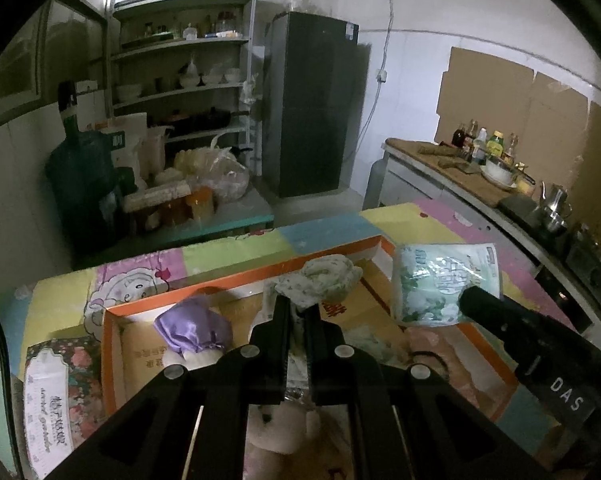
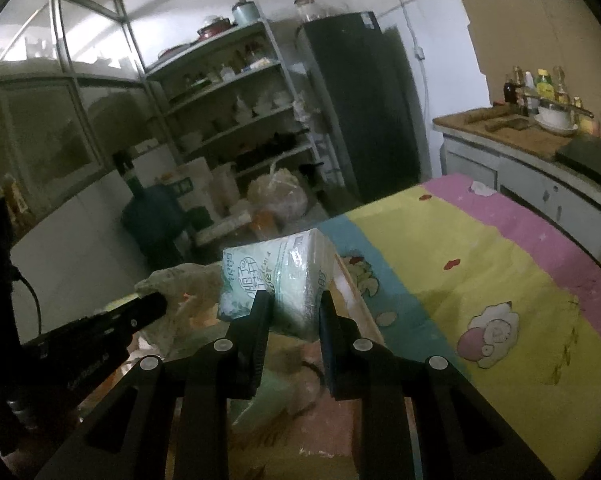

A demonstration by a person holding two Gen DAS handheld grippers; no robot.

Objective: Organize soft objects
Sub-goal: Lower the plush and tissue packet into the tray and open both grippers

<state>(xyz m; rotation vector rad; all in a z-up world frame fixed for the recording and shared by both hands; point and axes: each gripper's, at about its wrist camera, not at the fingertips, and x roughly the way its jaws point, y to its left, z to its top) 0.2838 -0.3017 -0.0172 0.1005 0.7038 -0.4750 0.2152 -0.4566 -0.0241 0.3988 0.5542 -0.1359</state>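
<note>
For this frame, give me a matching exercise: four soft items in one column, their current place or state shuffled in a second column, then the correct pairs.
Items:
1. pale floral cloth
2. tissue pack
3. purple satin pouch
4. floral tissue pack

Places:
A. lying inside the orange box
B. clamped in the left gripper
C. on the bedsheet, left of the box
D. held in the right gripper

Pairs: 1-B, 2-D, 3-A, 4-C
</note>
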